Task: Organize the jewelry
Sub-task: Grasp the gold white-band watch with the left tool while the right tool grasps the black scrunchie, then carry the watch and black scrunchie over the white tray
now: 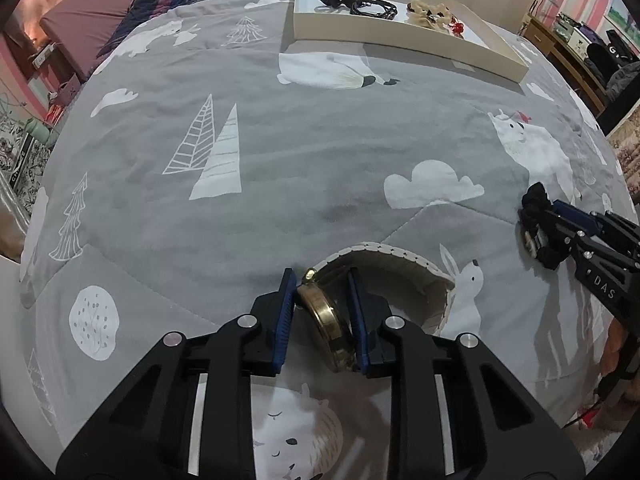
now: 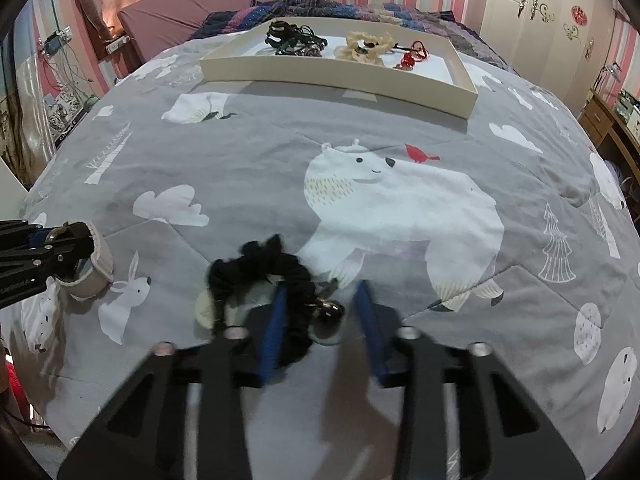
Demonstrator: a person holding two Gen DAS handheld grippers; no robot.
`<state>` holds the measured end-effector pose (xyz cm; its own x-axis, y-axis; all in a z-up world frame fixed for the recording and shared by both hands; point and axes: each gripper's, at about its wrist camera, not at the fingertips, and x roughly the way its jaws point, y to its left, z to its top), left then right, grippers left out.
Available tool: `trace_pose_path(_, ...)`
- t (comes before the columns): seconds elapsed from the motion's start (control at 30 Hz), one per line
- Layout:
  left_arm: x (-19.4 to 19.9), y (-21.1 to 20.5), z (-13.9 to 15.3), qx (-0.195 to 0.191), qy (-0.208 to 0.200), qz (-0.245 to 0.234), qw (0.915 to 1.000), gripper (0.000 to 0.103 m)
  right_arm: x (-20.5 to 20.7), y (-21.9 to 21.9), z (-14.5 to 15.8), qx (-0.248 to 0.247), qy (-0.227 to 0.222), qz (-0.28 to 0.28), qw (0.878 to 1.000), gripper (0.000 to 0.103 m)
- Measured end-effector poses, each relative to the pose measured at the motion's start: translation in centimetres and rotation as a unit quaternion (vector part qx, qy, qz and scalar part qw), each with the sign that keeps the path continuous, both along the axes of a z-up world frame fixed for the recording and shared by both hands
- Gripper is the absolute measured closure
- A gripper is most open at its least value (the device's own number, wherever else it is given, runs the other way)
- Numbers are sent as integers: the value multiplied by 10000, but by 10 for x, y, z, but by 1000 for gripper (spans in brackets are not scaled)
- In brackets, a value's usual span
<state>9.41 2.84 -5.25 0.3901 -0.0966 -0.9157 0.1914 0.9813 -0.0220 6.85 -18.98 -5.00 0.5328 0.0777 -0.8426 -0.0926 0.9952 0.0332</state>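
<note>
Watch (image 1: 324,328) sits on the bed, left claw (image 1: 322,326) clamped on its face, prob for the tray (image 1: 400,42). Right claw (image 2: 320,320) straddles the scrunchie (image 2: 260,268), w/ jaws apart, not pinching yet.

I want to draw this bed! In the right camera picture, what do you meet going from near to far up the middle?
Black scrunchie → polar bear print → tray → purple blanket.
</note>
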Motion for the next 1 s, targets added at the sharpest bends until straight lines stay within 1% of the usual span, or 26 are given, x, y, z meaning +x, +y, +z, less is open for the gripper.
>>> trace_pose_path(0.07, 2, 1, 0, -13, -14, 29, 10000, 83, 2, -1, 0, 3, -16, 1, 10000, 82)
trace_pose_path(0.27, 14, 0, 1, -163, -10, 91, 9998, 85, 10, -10, 2, 99, -62, -72, 9999, 83)
trace_pose_path(0.4, 26, -5, 4, -258, -59, 106, 9996, 86, 19, -23, 6, 216, -123, -215, 9995, 83)
trace_pose_path(0.6, 48, -24, 24, -250, -429, -53, 9988, 87, 39, -35, 17, 233, -316, -324, 9987, 83)
trace_pose_path(0.67, 58, -30, 31, -301, -524, -114, 9981, 87, 48, -38, 23, 218, -398, -345, 9984, 83)
trace_pose_path(0.77, 77, -38, 43, -283, -720, -126, 9969, 87, 60, -41, 32, 226, -509, -364, 9978, 83)
trace_pose_path(1.0, 131, -56, 73, -267, -1210, -9, 9923, 87, 101, -53, 67, 215, -1007, -540, 9932, 83)
